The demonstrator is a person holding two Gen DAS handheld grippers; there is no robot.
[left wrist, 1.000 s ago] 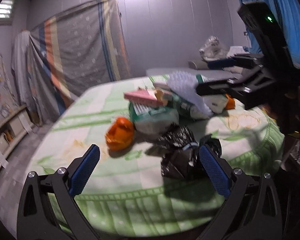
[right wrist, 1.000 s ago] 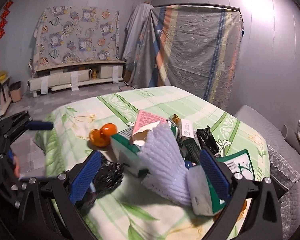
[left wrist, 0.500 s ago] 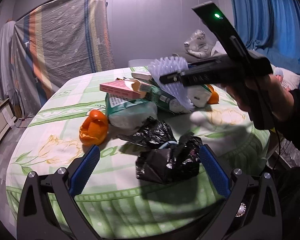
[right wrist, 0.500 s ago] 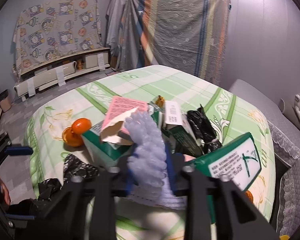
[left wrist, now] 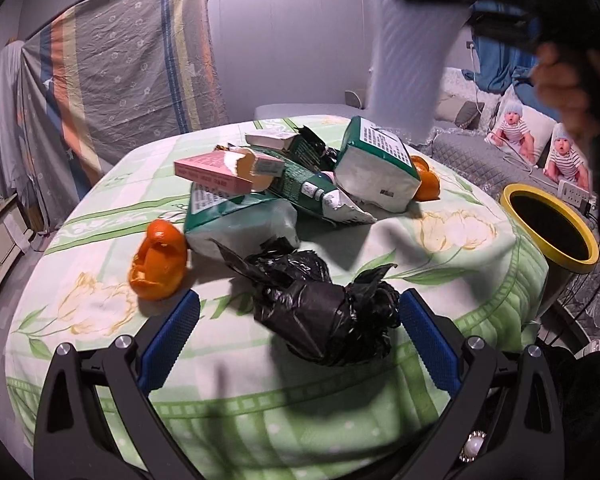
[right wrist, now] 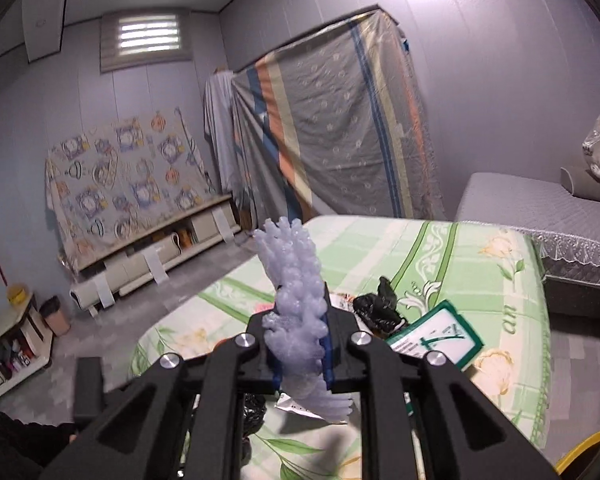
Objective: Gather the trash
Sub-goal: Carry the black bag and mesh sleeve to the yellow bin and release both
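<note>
My right gripper is shut on a white ridged foam wrap and holds it up above the table; the wrap also shows blurred in the left wrist view. My left gripper is open, its blue pads either side of a crumpled black plastic bag on the green floral tablecloth. Behind it lie orange peel, green-and-white packets, a pink box and an orange.
A yellow-rimmed bin stands beside the table at the right; its rim shows in the right wrist view. A grey sofa lies beyond the table. A low shelf runs along the far wall.
My right gripper closed on the foam wrap and lifted it off the pile, up and to the right. My left gripper moved closer to the black bag.
</note>
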